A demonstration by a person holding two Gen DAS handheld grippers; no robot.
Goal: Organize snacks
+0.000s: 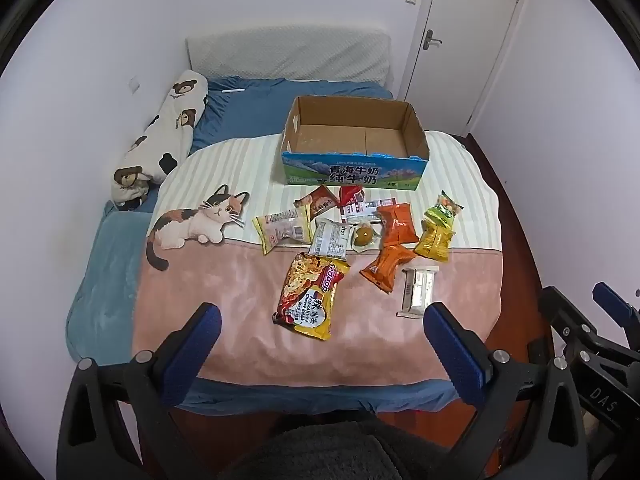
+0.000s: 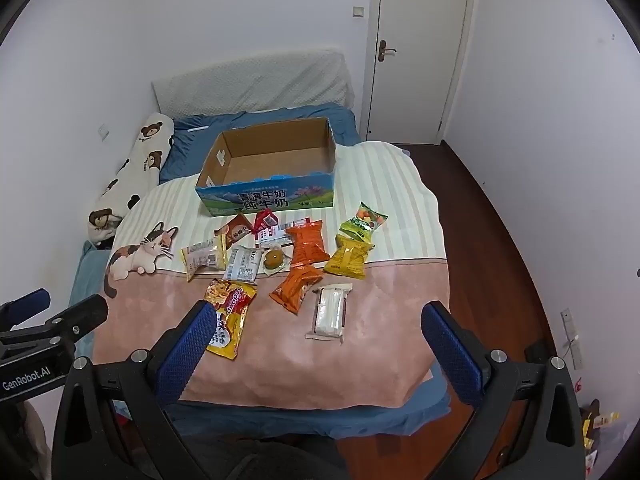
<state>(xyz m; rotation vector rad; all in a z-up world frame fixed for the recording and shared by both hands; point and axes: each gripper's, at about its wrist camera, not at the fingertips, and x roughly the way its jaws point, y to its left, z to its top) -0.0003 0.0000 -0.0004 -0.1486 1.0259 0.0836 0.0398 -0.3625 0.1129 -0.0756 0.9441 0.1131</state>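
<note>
My left gripper [image 1: 322, 330] stands spread wide and holds nothing, hanging above the near edge of the bed [image 1: 280, 96]; between its blue pads [image 1: 196, 344] I see the yellow instant noodle packet [image 1: 310, 294] lying on the pink part of the blanket [image 1: 240, 288]. My right gripper [image 2: 318, 330] is just as wide and empty, hovering over the same edge, with the white wrapped snack [image 2: 330, 312] lying between its fingers, not touched.

The snacks lie scattered across the middle of the blanket. Beyond the noodles sit a pale yellow packet [image 1: 282, 230], a white packet [image 1: 330, 238], a clear pouch with a brown egg-like snack [image 1: 363, 236], a brown triangular pack [image 1: 318, 204] and a red one [image 1: 351, 196]. To the right lie two orange bags [image 1: 394, 244], one touching the other, then a yellow bag [image 1: 434, 242] and a green bag [image 1: 446, 208] beyond it.

Behind the pile, on the striped part of the blanket, stands the open cardboard milk box [image 1: 354, 172], with nothing inside it. Nothing stands between my grippers and the snacks.

A cat is printed on the blanket at the left, and a bear-print pillow [image 1: 164, 136] lies along the wall. A closed white door [image 1: 466, 36] stands at the far right.
</note>
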